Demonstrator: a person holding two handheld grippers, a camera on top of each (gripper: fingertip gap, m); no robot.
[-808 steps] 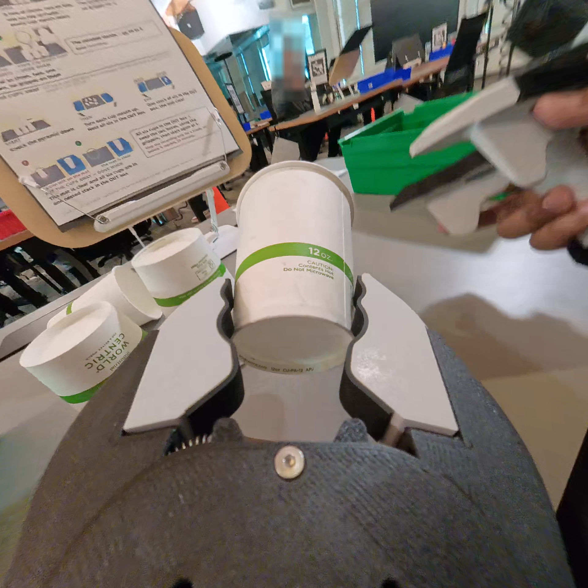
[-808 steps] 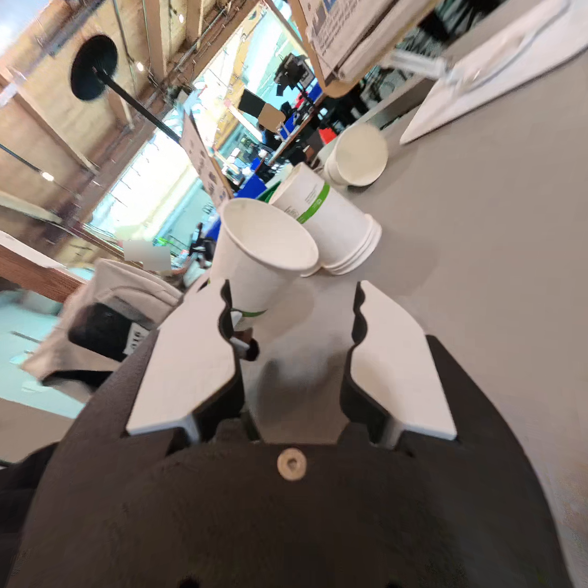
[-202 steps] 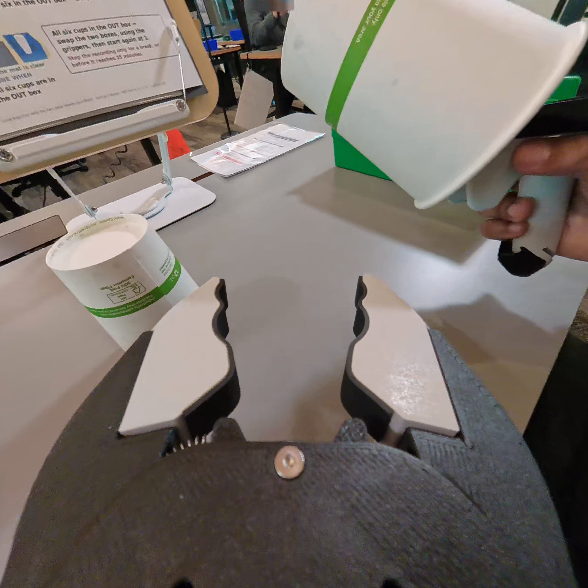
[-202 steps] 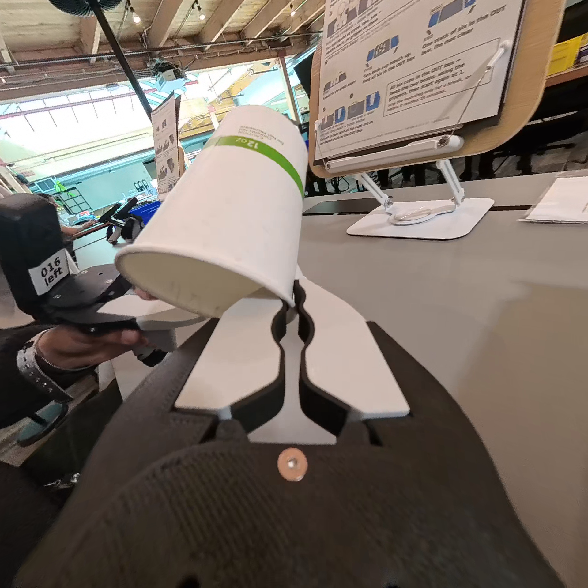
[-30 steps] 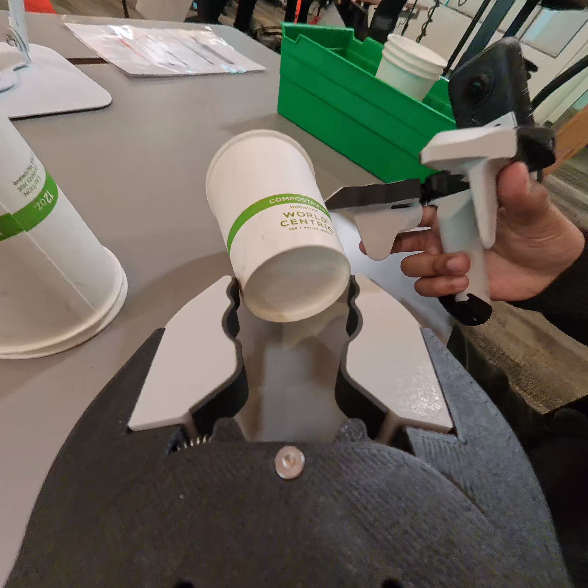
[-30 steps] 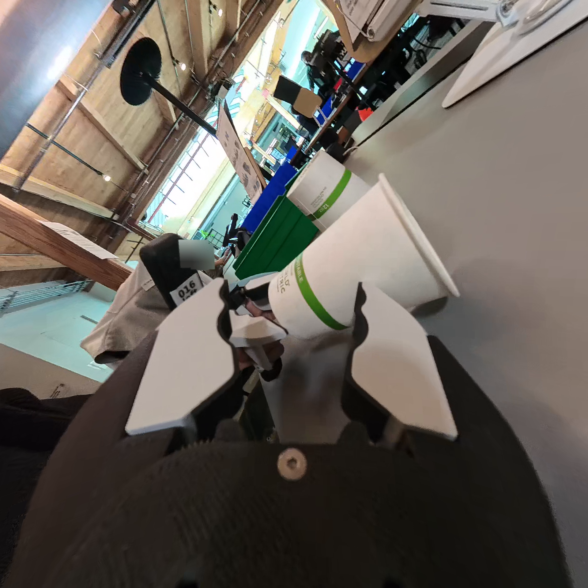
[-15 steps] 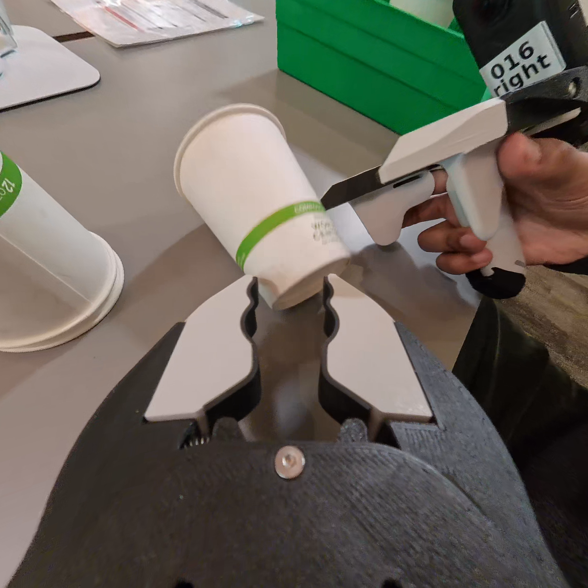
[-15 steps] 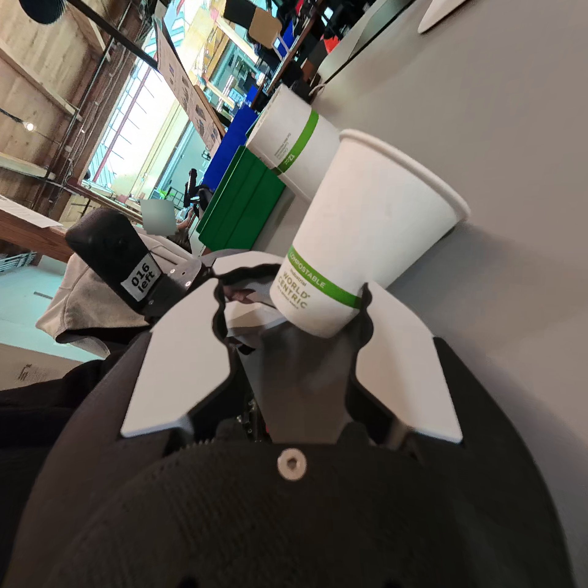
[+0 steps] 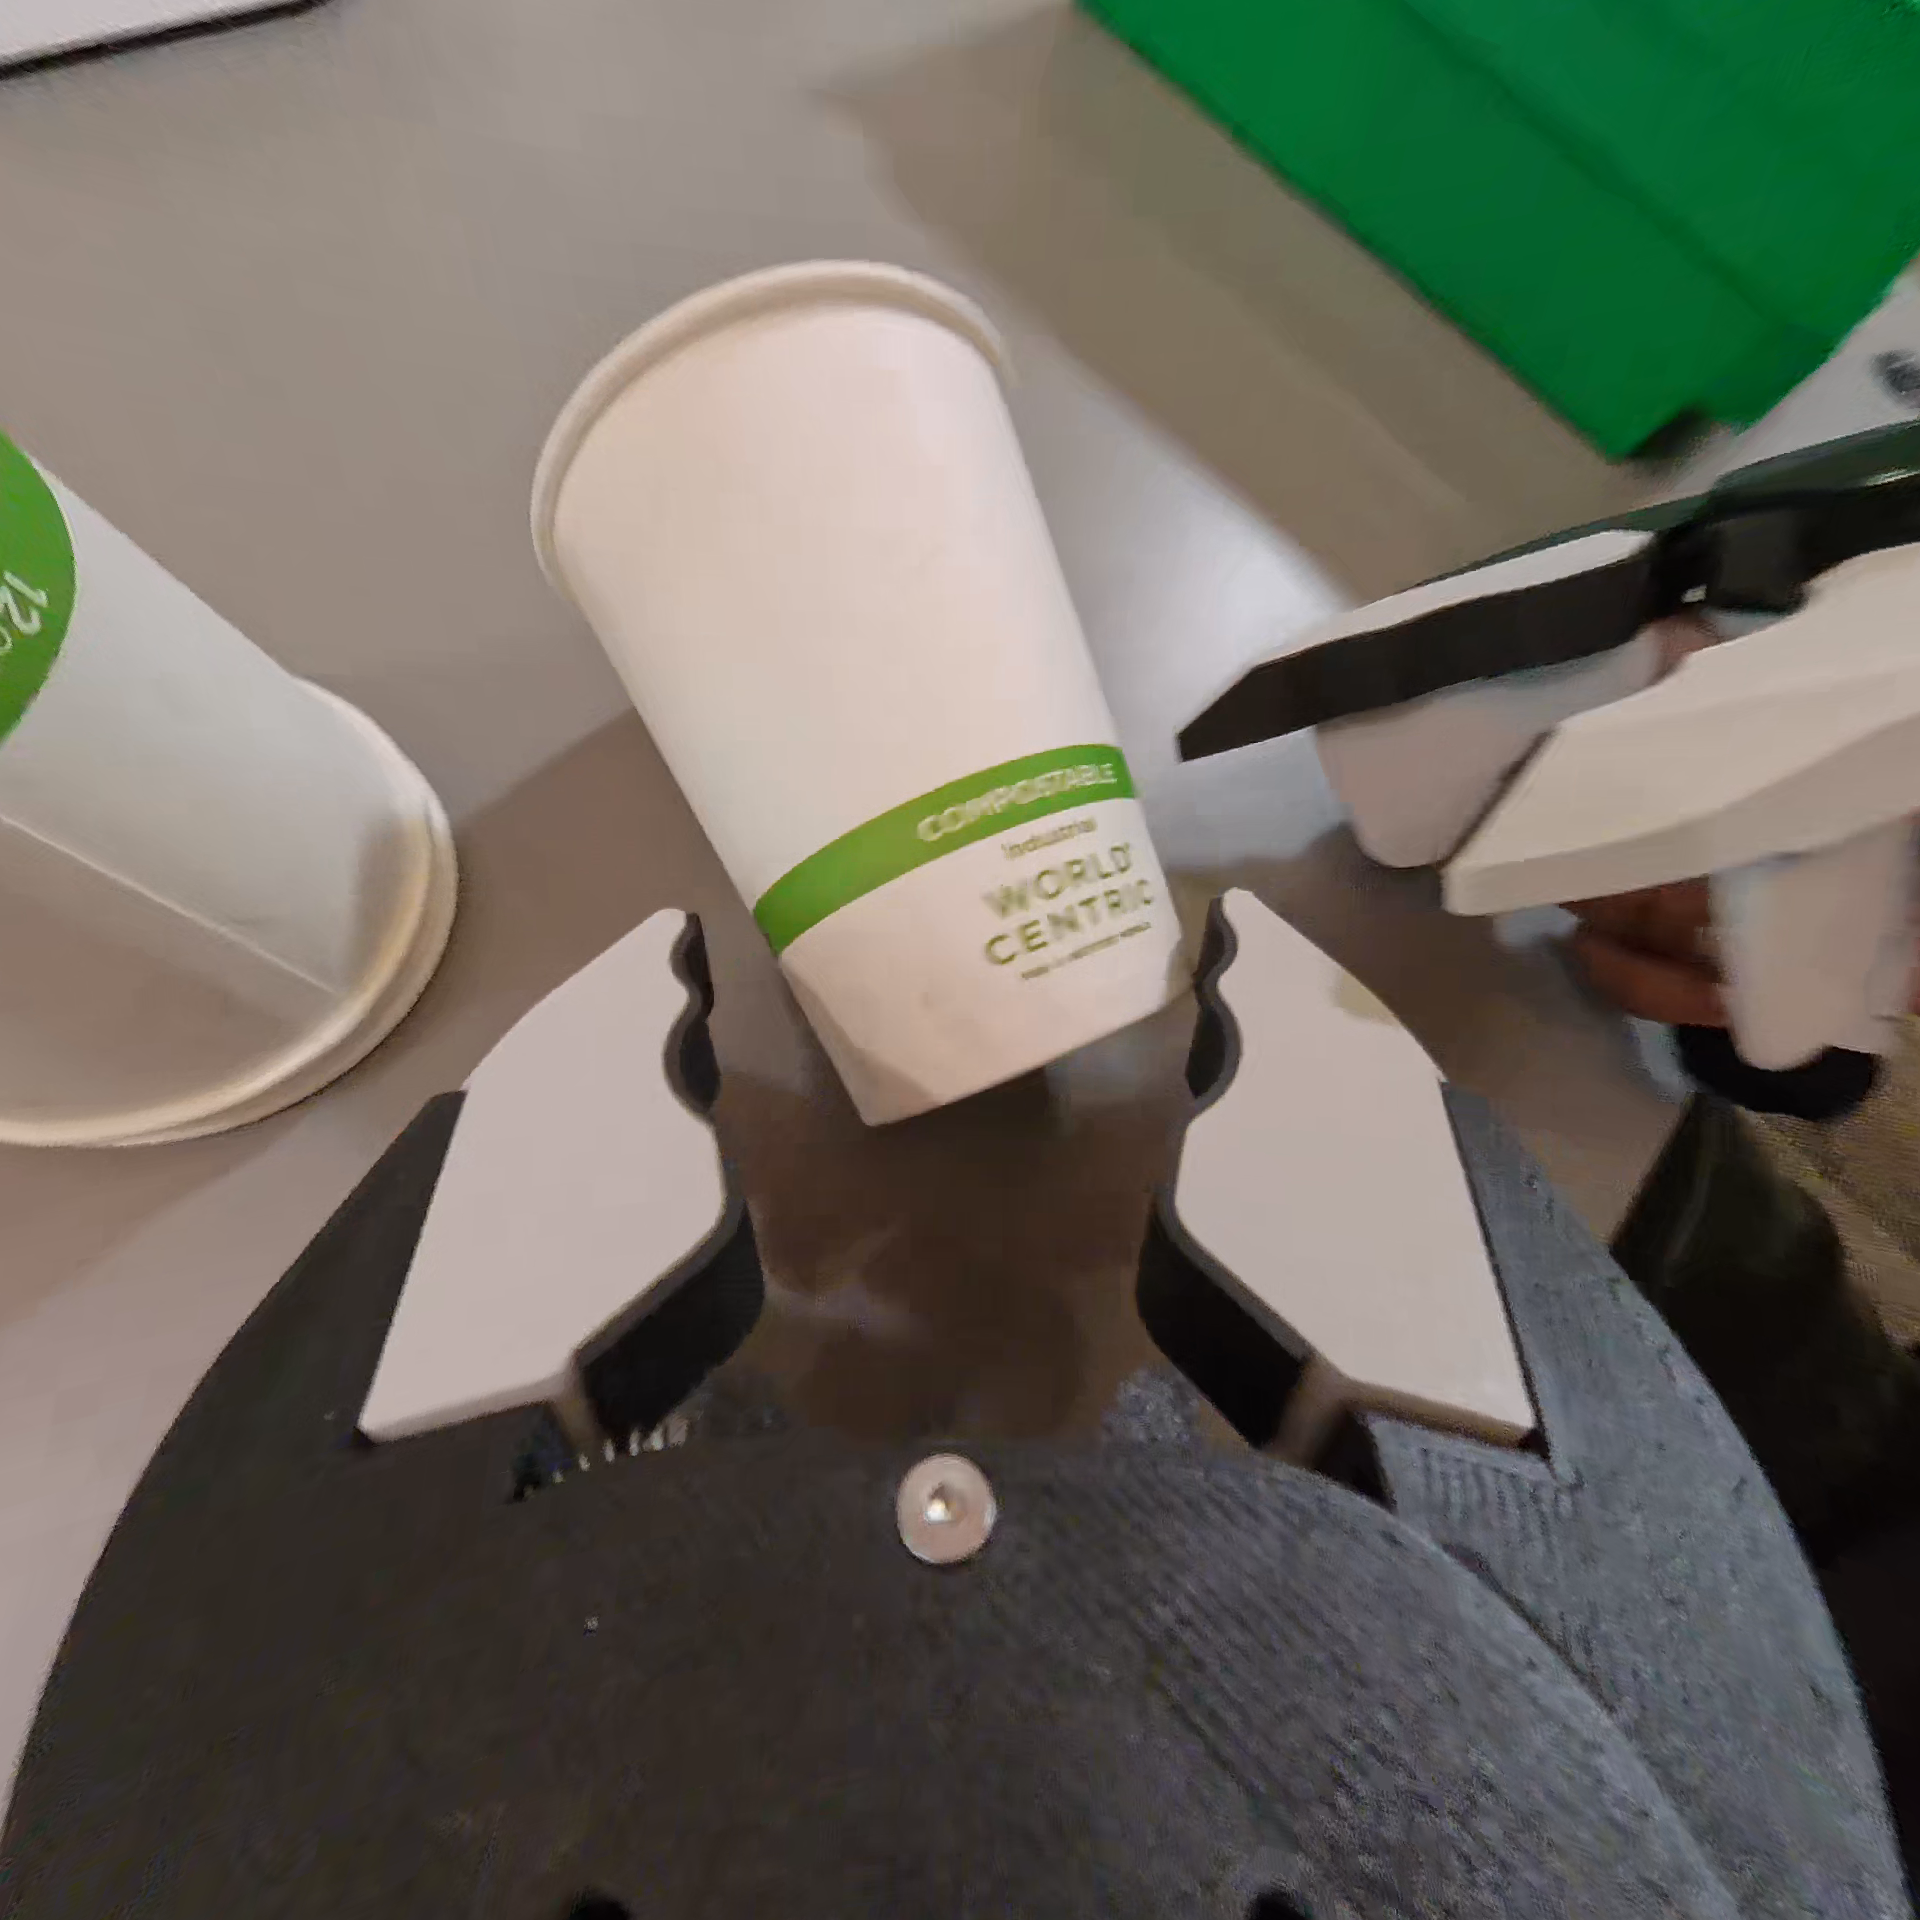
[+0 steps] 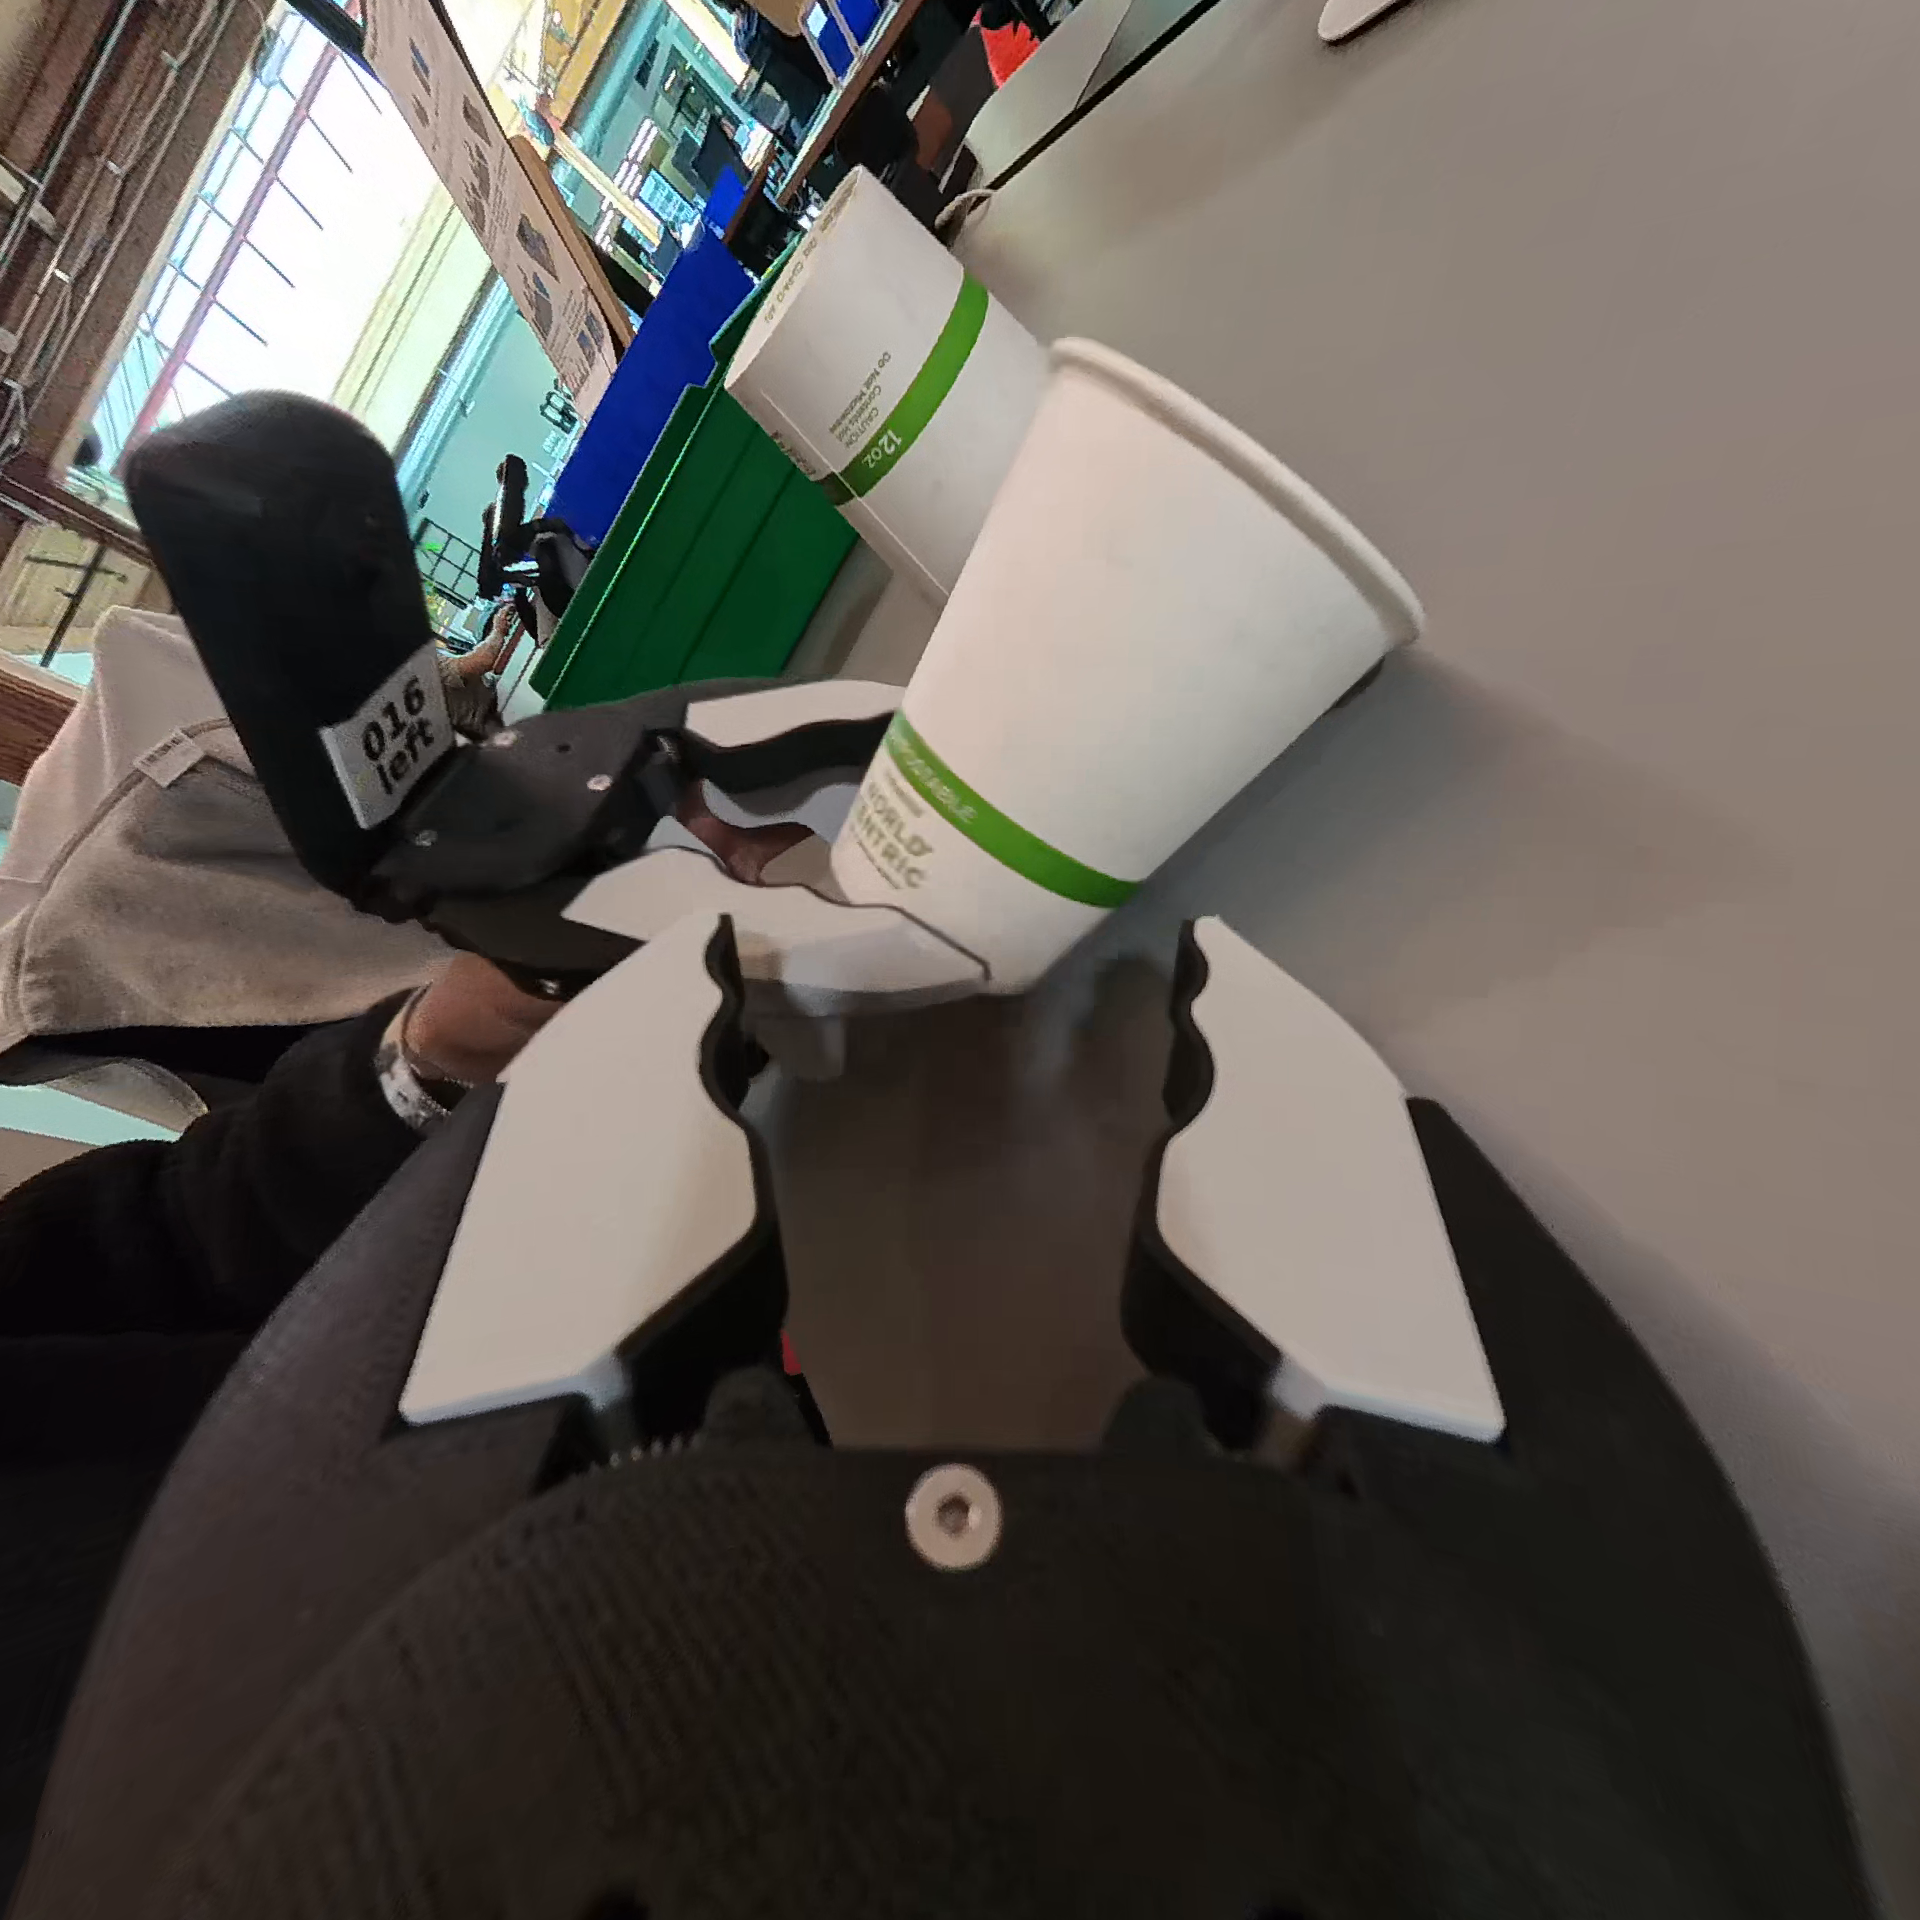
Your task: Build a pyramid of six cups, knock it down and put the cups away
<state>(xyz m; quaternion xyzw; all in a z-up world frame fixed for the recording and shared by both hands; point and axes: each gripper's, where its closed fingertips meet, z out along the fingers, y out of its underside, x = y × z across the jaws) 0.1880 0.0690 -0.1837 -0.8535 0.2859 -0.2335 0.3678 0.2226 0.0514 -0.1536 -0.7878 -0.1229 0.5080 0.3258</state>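
White paper, green-banded: a single cup [image 9: 862, 675] is seen mouth-down and tilted on the grey table [image 9: 312, 260], its rim edge on the surface and its base raised between the spread fingers of the left gripper [image 9: 951, 925]. Contact there cannot be told. The right gripper [image 10: 956, 935] is likewise held apart, just short of the cup. An upturned cup stack [image 9: 187, 831] is set beside it, and a green bin [image 9: 1558, 187] beyond. Half a second earlier, the left fingers were closed on the cup's base.
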